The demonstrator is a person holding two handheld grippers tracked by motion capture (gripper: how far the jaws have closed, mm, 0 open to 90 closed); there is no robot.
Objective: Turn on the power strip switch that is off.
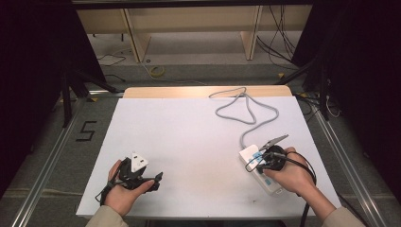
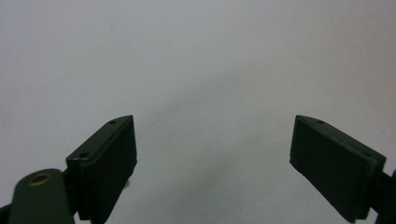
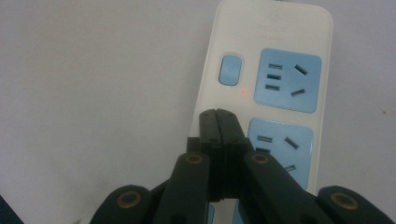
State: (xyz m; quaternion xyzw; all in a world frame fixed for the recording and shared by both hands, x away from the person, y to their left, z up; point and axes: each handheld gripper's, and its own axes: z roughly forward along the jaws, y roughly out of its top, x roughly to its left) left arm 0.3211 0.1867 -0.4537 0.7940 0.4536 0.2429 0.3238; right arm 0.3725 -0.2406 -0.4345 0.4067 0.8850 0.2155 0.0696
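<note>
High view. A white table carries a white power strip at its near right, its grey cable looping toward the far edge. The right hand-held gripper sits directly over the strip's far end; the left hand-held gripper rests at the near left, well apart from the strip, with nothing between its jaws.

Left gripper view. The left hand-held gripper has its jaws spread wide over bare table. It is too far from the strip to steady it, so any push from the other side would likely go unresisted.

Right gripper view. The right hand-held gripper has its jaws pressed together, gripping nothing, with the tips just near of the blue switch and the lit red indicator. The power strip lies beneath, with a blue socket panel to the right of the switch.

Judged risks: if the aim is the switch, the closed tips may land on the white casing or slide into a socket slot; an oblique push could skid the unbraced strip across the smooth table; whether the tips touch the casing cannot be told.
</note>
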